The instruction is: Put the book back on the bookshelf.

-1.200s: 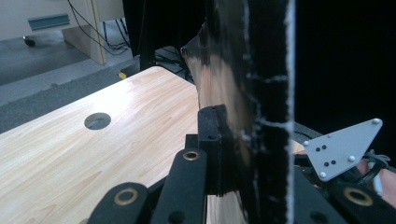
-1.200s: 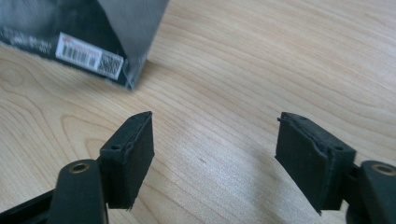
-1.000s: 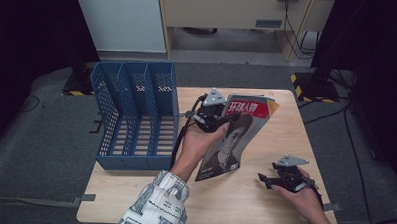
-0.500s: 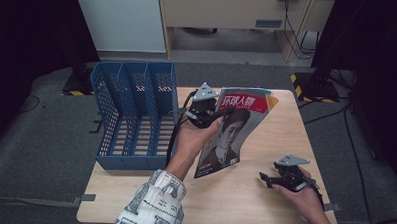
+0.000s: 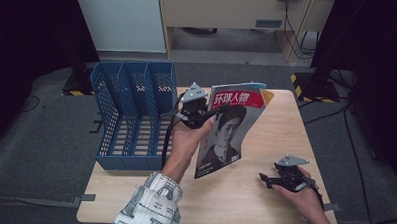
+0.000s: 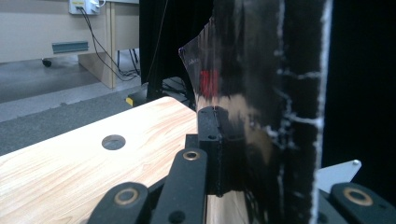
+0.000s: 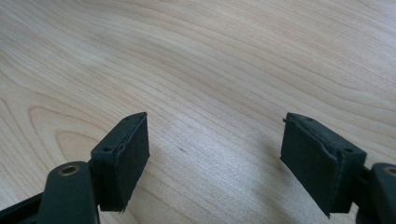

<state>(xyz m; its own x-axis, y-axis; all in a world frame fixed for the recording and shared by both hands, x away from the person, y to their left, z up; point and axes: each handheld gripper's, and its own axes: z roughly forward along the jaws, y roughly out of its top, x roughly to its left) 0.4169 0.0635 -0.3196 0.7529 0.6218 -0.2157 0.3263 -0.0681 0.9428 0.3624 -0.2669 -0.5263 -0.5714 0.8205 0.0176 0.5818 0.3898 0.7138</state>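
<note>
I am holding the magazine (image 5: 227,128) up off the tabletop (image 5: 263,194) with my left tongs (image 5: 202,114), which are clamped on its edge near the top left corner of the cover. In the left gripper view the glossy cover (image 6: 261,116) is pinched between the pads, standing nearly upright. I am keeping it upright because the blue file rack (image 5: 131,114) just to its left takes things edge-on in its three slots, so a vertical magazine should slide in between the dividers. The lower corner is hanging just above the wood, as far as I can judge, with the cover facing me and tilting slightly to the right.

My right tongs (image 5: 270,180) are resting low at the near right of the tabletop, well apart from the magazine, jaws standing apart with nothing between them; the right gripper view is showing bare wood grain (image 7: 210,93) between the two pads. I am parking that hand there so it stays out of the way and is ready to steady the loose pages if they flop.
</note>
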